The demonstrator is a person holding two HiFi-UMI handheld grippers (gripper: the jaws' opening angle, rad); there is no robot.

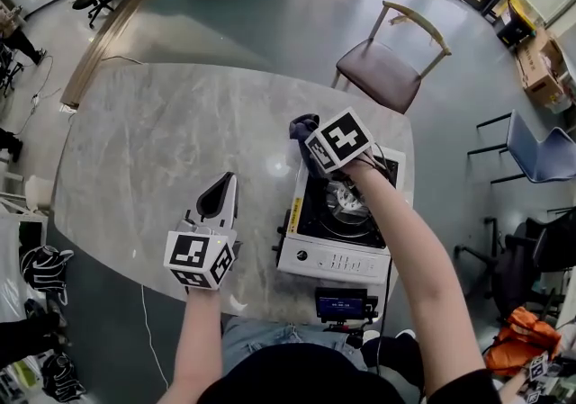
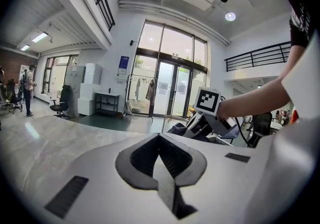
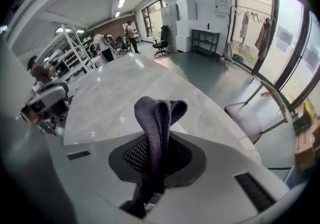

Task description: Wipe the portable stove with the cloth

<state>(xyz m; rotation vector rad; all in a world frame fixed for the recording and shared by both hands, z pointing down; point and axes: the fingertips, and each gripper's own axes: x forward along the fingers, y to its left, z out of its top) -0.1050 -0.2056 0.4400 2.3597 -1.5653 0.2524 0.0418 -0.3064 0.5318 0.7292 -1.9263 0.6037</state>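
Above stove (image 1: 335, 254), right gripper (image 1: 304, 132), arm (image 1: 405, 240) outstretched

Left gripper (image 2: 162, 168): jaws closed together with nothing between them, held level at the end of the left forearm (image 1: 200, 339). Right gripper (image 3: 155, 155): ahead and to the right of the left gripper, angled downward, jaws clamped on a fold of cloth (image 3: 156, 113); right forearm (image 1: 409, 258) extended.

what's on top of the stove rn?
Burner ring shows on the portable stove. The right gripper, shut on the cloth, hangs over its far left corner; the forearm covers part of the top.
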